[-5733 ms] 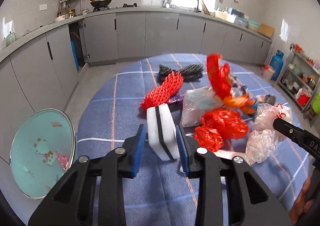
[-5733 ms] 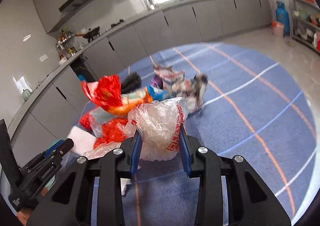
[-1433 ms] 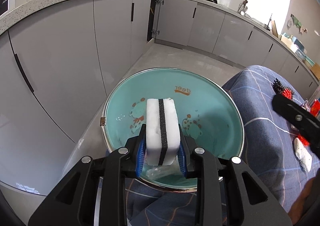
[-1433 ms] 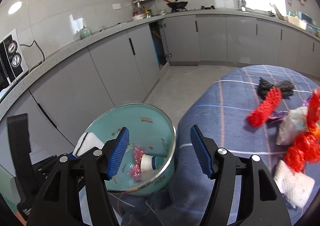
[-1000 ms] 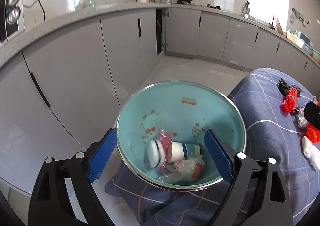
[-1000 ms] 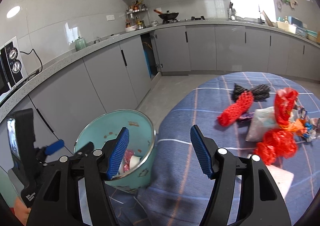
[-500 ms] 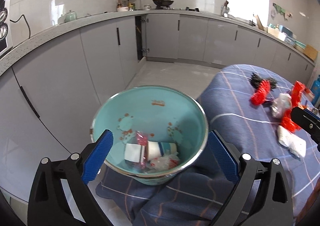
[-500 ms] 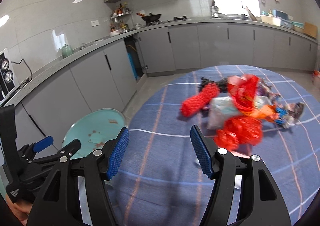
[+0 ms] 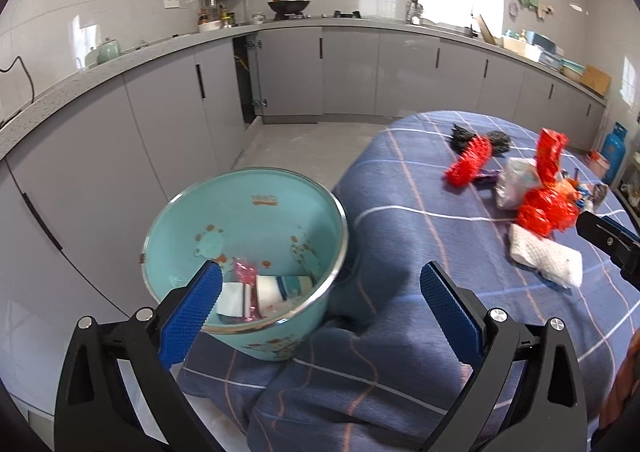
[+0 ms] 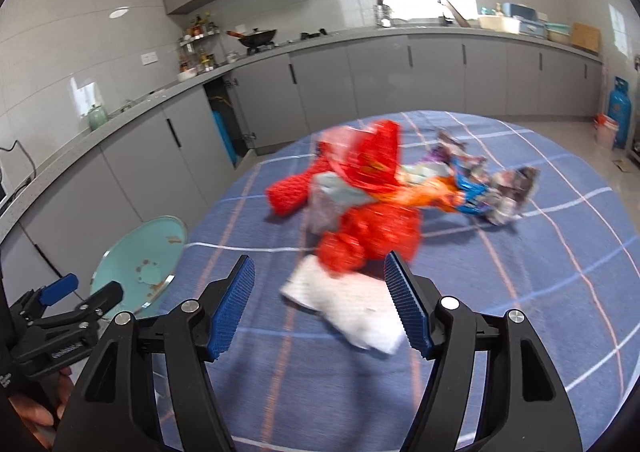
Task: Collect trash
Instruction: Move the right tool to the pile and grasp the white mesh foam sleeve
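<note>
Right wrist view: right tool (image 10: pixel 320 294) opening, empty, blurred white wad (image 10: pixel 344 306) apparently lying just beyond its tips

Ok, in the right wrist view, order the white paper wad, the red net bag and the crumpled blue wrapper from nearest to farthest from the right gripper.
1. White paper wad, just ahead of the right gripper.
2. Red net bag, just behind it.
3. Crumpled blue wrapper, farther back, to the right.

Sponge (image 9: pixel 231 299) gone from left hand-held gripper (image 9: pixel 320 284), now lying in teal basin (image 9: pixel 256 211) among cup and wrappers. Left jaws opening, nothing between. Clear plastic bag gone from right hand-held gripper (image 10: pixel 320 284); jaws opening, empty, now facing white wad (image 10: pixel 344 304) beside red net (image 10: pixel 372 236) on tabletop (image 10: pixel 520 292).
</note>
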Tool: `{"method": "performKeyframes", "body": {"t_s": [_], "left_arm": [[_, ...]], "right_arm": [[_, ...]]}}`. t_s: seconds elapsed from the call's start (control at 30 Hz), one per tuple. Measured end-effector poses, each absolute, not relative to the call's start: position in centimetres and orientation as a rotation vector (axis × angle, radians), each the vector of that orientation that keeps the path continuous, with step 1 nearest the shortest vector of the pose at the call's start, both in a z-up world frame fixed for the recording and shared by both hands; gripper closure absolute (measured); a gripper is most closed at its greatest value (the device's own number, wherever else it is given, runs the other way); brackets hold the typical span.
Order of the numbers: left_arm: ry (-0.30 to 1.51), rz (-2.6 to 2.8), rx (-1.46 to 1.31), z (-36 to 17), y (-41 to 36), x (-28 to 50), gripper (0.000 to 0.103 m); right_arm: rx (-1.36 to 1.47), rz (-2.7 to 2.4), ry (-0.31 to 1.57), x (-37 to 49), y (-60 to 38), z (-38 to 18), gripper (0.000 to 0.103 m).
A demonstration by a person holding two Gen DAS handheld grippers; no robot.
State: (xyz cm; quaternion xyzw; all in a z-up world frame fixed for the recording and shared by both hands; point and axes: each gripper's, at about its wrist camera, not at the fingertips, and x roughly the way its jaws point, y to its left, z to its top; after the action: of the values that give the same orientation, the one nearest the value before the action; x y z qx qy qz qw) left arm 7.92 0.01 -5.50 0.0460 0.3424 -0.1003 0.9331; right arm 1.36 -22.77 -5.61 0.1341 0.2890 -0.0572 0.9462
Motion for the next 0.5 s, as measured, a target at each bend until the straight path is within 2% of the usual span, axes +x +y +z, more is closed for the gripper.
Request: {"method": "performKeyframes", "body": {"t_s": [0.5], "left_arm": [[0.752, -0.350, 0.173, -6.9, -5.6, 6.5, 0.006]], "right_arm": [[0.255, -0.126, 0.704, 0.7, -27.1, -8.4, 0.036]]}}
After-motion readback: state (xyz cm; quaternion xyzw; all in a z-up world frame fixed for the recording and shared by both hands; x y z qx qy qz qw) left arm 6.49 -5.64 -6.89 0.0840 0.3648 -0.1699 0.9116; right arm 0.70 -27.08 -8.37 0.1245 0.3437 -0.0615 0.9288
